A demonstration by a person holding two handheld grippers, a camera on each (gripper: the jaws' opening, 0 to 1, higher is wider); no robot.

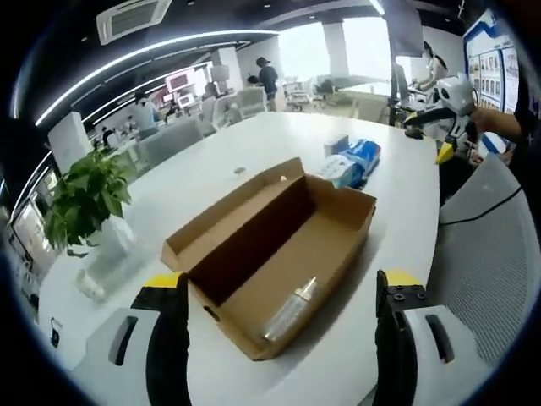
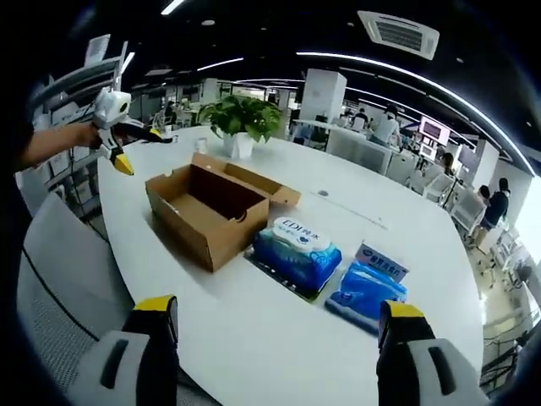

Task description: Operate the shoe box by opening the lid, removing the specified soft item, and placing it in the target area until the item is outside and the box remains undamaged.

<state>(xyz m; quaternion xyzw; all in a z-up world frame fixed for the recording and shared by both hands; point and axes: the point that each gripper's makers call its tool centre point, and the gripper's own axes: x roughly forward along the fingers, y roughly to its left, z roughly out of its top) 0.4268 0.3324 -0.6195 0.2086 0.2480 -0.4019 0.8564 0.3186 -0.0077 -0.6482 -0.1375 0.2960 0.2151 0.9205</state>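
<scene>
The brown cardboard shoe box (image 1: 325, 245) lies on the white table (image 1: 406, 220) with its lid folded back to the left. A clear plastic wrapper (image 1: 290, 311) lies inside near the front end. My left gripper (image 1: 281, 288) hangs open just in front of the box, one jaw on each side. In the right gripper view the box (image 2: 199, 222) sits left of centre, with two blue soft tissue packs (image 2: 296, 248) (image 2: 365, 290) on the table beside it. My right gripper (image 2: 279, 306) is open and empty, short of the packs.
A potted plant (image 1: 84, 199) (image 2: 245, 118) stands beyond the box. A grey mesh chair (image 1: 482, 254) (image 2: 59, 288) is pushed against the table's edge. Each view shows the other gripper held by a hand at its far side. People and desks fill the office behind.
</scene>
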